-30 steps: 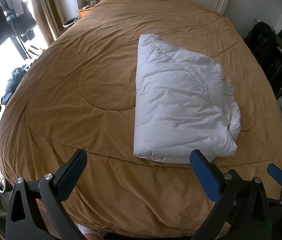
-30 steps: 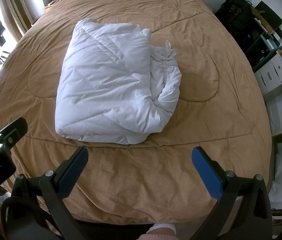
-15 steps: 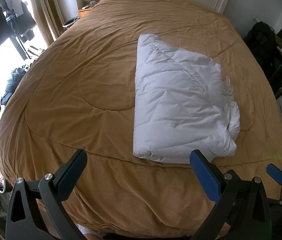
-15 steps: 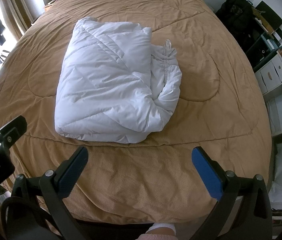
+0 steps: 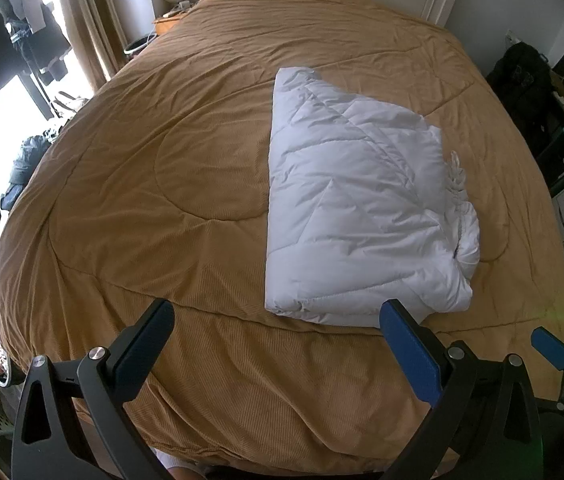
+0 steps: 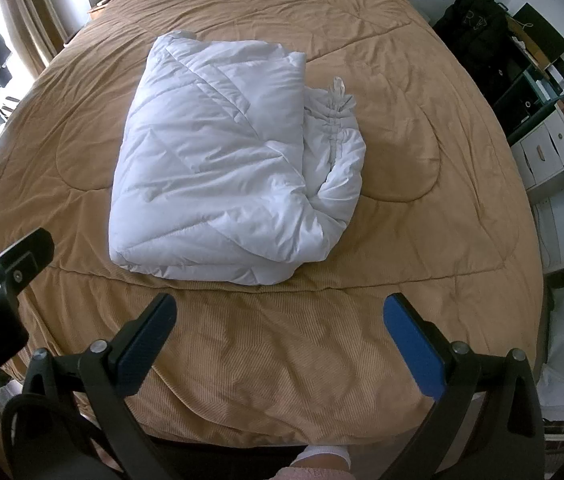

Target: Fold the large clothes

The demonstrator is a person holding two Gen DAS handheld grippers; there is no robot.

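Lying folded into a thick, roughly rectangular bundle, the white padded coat [image 6: 218, 160] rests on the brown bedspread [image 6: 402, 60], toward the foot of the bed and a little to the right of its middle in the left wrist view [image 5: 354, 216]. Its left edge runs straight and neat; on its right side a gathered, puffy part with a drawstring [image 6: 336, 100] bulges out from under the top layer, so that side looks looser than the rest. Both claws hang back over the near edge of the bed, apart from the coat: the left claw [image 5: 278, 340] is spread wide with nothing between its blue pads, and the right claw [image 6: 278, 332] is likewise spread and empty.

The folding itself seems nearly or wholly done, and the step in hand looks like a check of the result with the tools drawn clear. If anything remains, it is probably to tuck the bulging right side under or fold the bundle once more. That would call for pinching a thick, springy layer deeply, since slippery padding may unroll when released.
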